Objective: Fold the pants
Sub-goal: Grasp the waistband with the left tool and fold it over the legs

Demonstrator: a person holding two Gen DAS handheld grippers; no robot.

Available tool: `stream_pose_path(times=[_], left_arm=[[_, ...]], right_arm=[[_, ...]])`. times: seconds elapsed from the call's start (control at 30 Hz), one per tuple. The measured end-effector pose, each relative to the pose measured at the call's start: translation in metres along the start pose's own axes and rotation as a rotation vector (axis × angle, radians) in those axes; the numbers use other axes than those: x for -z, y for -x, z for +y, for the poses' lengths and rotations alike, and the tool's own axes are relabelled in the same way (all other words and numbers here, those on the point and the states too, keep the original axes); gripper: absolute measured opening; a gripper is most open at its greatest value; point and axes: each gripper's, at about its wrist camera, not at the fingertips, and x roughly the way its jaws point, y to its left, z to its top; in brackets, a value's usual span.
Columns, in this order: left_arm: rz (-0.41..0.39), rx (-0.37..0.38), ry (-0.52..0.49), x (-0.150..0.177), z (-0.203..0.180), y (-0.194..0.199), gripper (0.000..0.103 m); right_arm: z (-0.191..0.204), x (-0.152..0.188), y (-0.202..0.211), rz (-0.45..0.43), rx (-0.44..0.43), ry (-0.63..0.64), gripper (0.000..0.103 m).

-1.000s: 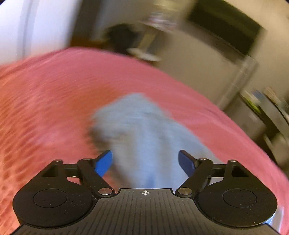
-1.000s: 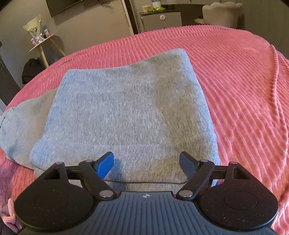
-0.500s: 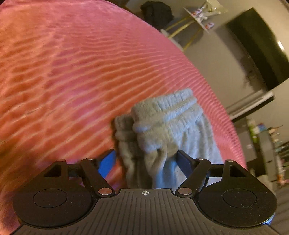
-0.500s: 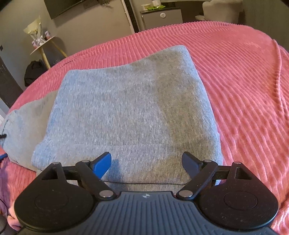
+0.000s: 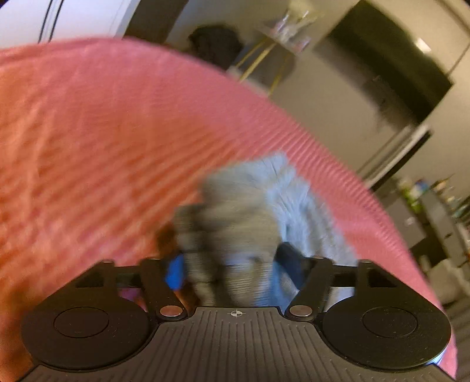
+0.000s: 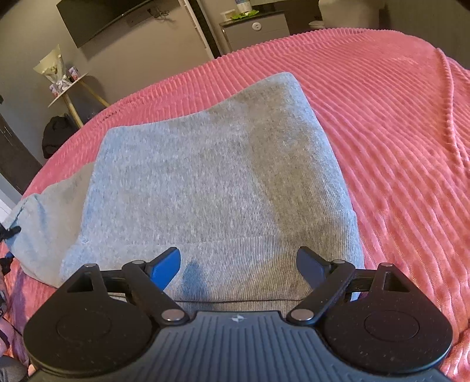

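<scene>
Grey knit pants (image 6: 205, 176) lie folded on a pink ribbed bedspread (image 6: 396, 132). My right gripper (image 6: 238, 264) hovers open just over their ribbed band at the near edge, with nothing pinched. In the blurred left wrist view, a bunched end of the pants (image 5: 249, 205) rises between the fingers of my left gripper (image 5: 232, 267). Its jaws are closing around that bunch. The blue pad (image 5: 174, 271) stands beside the cloth, and I see no firm press. The right wrist view shows that bunched end at the far left (image 6: 38, 211).
Beyond the bed's far edge stand a small side table with a wrapped bouquet (image 6: 63, 85), a black bag (image 6: 55, 135) on the floor, a wall television (image 6: 102, 20) and a grey cabinet (image 6: 255, 29). Pink bedspread (image 5: 88, 132) stretches wide on both sides of the pants.
The left gripper has come down onto the bunched end of the pants, which now sits between its narrowing jaws. The right gripper has stayed over the band, its jaws slightly wider.
</scene>
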Motion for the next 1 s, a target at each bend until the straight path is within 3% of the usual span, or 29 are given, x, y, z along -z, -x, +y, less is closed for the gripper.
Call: stream_pose_path(times=[0.07, 0.13, 0.2, 0.27, 0.43, 0.53, 0.6, 0.67, 0.7, 0.73, 0.8, 0.9, 1.0], left_arm=[[-0.016, -0.057, -0.065, 0.005, -0.008, 0.000, 0.062], [-0.041, -0.029, -0.089, 0.000, -0.012, 0.012, 0.045], [-0.072, 0.038, -0.065, -0.006, -0.015, 0.031, 0.040], [-0.127, 0.066, -0.117, -0.007, -0.035, 0.054, 0.038], [-0.301, 0.217, -0.514, 0.022, -0.130, 0.128, 0.037], [-0.325, 0.347, -0.697, 0.057, -0.190, 0.161, 0.037], [-0.302, 0.429, -0.804, 0.090, -0.224, 0.173, 0.039], [-0.267, 0.467, -0.903, 0.131, -0.251, 0.176, 0.048], [-0.236, 0.460, -0.953, 0.153, -0.264, 0.173, 0.058], [-0.189, 0.448, -0.988, 0.172, -0.272, 0.167, 0.075], [-0.044, 0.392, -1.037, 0.206, -0.281, 0.147, 0.080], [0.183, 0.308, -1.017, 0.224, -0.272, 0.124, 0.077], [0.233, 0.307, -0.882, 0.202, -0.233, 0.126, 0.081]], right_arm=[[0.002, 0.000, 0.000, 0.004, 0.005, 0.007, 0.087], [0.002, -0.001, -0.001, 0.007, 0.004, 0.014, 0.087], [0.001, -0.001, 0.001, 0.003, 0.000, 0.006, 0.087], [0.000, -0.001, 0.004, -0.010, -0.005, -0.001, 0.086], [-0.008, -0.001, 0.027, -0.054, -0.041, -0.075, 0.083], [-0.013, 0.003, 0.048, -0.103, -0.067, -0.114, 0.083], [-0.012, 0.004, 0.063, -0.142, -0.088, -0.110, 0.083], [-0.010, 0.001, 0.074, -0.160, -0.110, -0.102, 0.083], [-0.009, -0.001, 0.080, -0.170, -0.122, -0.102, 0.083], [-0.010, -0.002, 0.086, -0.183, -0.139, -0.107, 0.083], [-0.013, -0.006, 0.094, -0.195, -0.170, -0.123, 0.083], [-0.018, -0.010, 0.097, -0.162, -0.204, -0.160, 0.083], [-0.020, -0.012, 0.091, -0.102, -0.264, -0.178, 0.083]])
